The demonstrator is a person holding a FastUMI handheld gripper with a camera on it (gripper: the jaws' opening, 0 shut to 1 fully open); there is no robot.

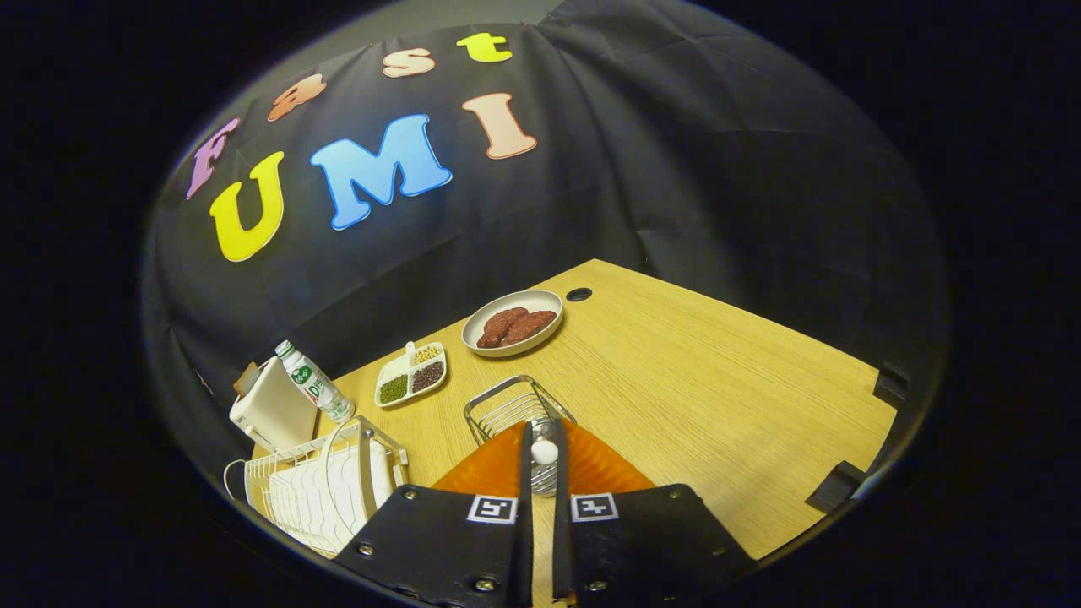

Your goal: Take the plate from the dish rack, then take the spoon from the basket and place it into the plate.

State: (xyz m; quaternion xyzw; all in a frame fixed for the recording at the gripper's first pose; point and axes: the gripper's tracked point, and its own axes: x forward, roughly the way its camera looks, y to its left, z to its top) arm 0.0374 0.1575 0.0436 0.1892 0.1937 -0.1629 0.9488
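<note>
Hand-held two-finger gripper (543, 452): two broad flat dark plates at its base, each carrying a small square black-and-white marker tag near the inner edge. Round silver screw heads dot the plates (several along the lower corners). Two slim fingers run forward, close together and parallel.

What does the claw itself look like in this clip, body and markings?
The claw has two flat, dark plate-like halves fixed with small screws. Each carries a square black-and-white tag near its inner edge. Two thin, narrow fingers run forward side by side. No cables or sleeve visible.
</note>
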